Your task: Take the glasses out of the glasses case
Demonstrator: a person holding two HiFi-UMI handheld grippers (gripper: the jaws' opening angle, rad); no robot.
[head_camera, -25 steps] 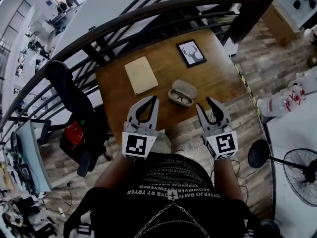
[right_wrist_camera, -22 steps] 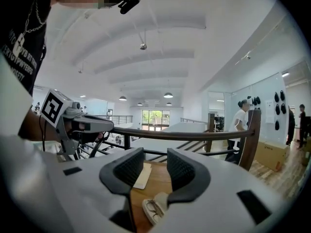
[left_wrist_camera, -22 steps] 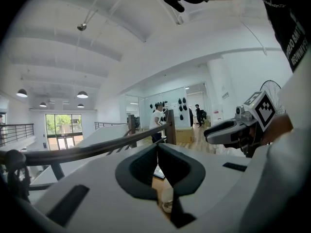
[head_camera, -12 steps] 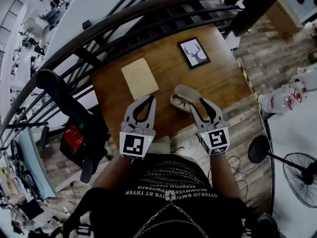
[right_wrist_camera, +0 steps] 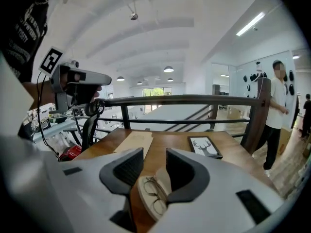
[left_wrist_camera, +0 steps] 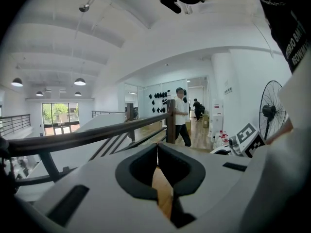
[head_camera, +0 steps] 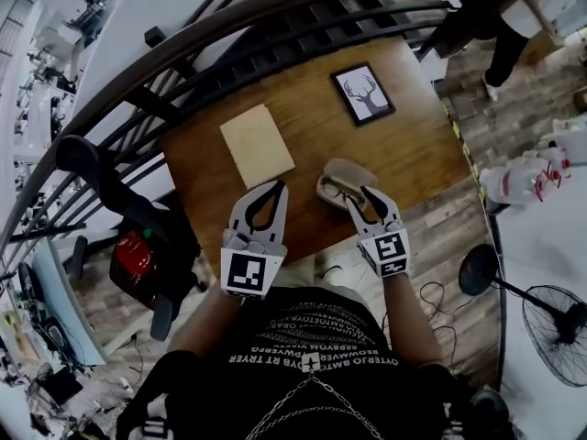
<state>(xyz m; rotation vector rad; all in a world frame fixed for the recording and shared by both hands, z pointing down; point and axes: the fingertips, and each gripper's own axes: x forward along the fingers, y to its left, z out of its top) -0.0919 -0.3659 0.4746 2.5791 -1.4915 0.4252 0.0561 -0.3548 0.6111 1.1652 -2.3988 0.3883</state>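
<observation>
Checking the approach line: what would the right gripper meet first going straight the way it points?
The right gripper would likely meet the open glasses case first, with the glasses lying inside, framed between its open jaws; exact depth is unclear.

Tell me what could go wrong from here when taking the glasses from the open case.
The right gripper, jaws apart, is close to the glasses in the glasses case; closing on a lens or the frame might scratch or bend it. The left gripper is shut and away from it, so the case might slide or lift.
</observation>
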